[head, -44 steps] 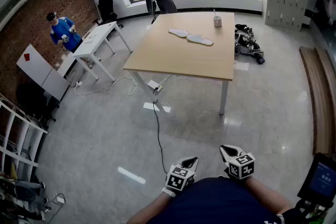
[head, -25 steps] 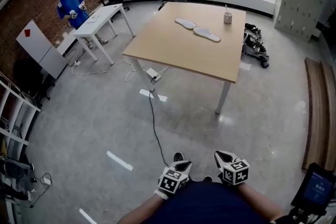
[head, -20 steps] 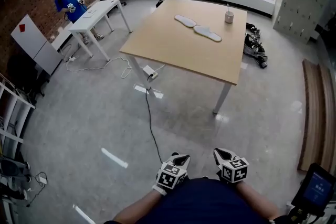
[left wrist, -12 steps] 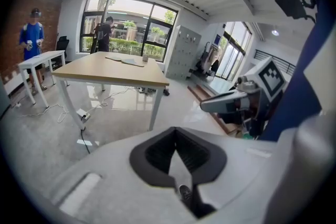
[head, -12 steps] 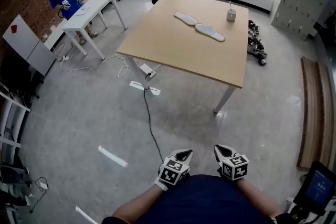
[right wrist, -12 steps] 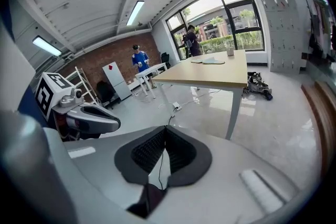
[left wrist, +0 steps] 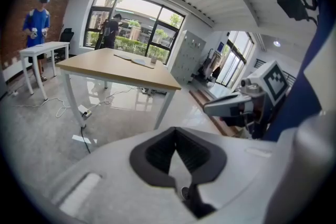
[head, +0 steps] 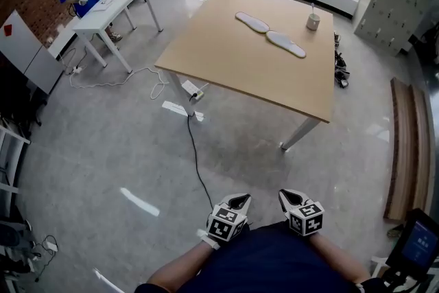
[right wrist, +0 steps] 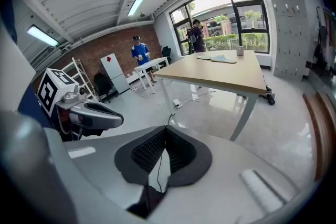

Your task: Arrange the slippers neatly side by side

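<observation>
Left gripper (head: 237, 200): jaws closed pad to pad with nothing between them; held low in front of the person's body and aimed across bare floor toward the table.
Right gripper (head: 289, 196): jaws likewise pressed together and empty; level with the left one and just beside it.
Slippers: two flat pale grey fabric slippers (head: 269, 32) lie far ahead of both pairs of jaws, on the far half of the large light wooden table (head: 226, 58). They sit end to end in a slanted line, close together; whether they touch cannot be told at this range.
Seen along the jaws: the slippers (right wrist: 217, 59) show as small pale shapes on the tabletop, well beyond reach.
Nearby: a small pale cup (head: 313, 22) stands on the table, just past the slipper on the right-gripper side.
Done so far: nothing, as far as can be judged; the slippers are not side by side and neither gripper is near them.
Left to do: reach the table, open the jaws, take a slipper, and set the two parallel with their ends level.
</observation>
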